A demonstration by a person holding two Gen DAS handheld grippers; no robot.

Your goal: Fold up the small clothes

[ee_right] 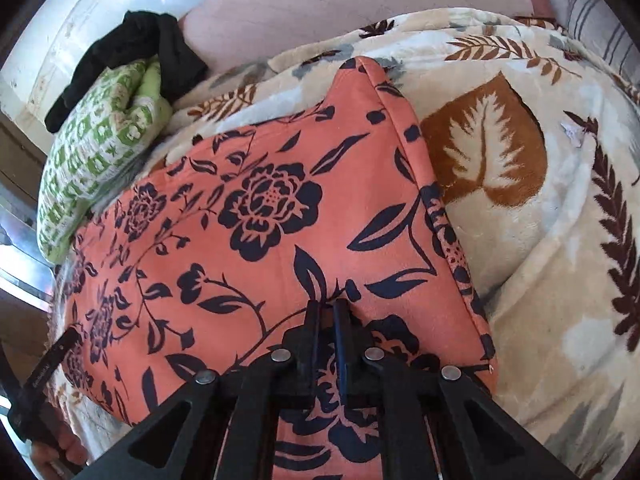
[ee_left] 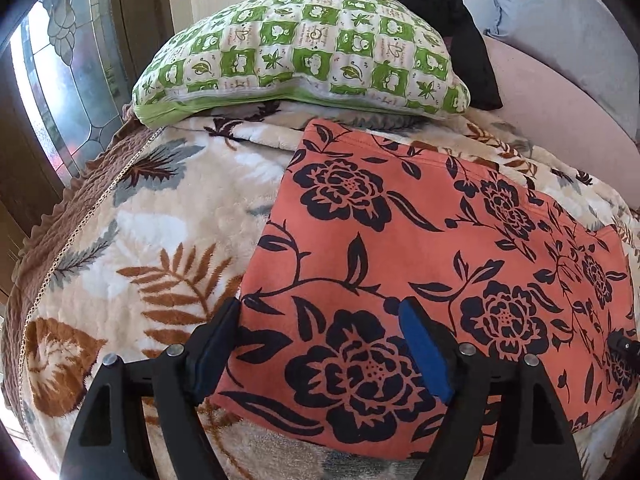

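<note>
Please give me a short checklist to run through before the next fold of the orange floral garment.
1. Orange floral garment lies flat on the leaf-print blanket: ok.
2. Left hand-held gripper open, nothing pinched, over the garment's near left corner: ok.
3. Right hand-held gripper shut; whether cloth is pinched between its fingers: cannot tell.
4. Garment's right edge neat: not ok, a strip is rolled over along it.
5. Green checked pillow and black cloth clear of the garment: ok.
</note>
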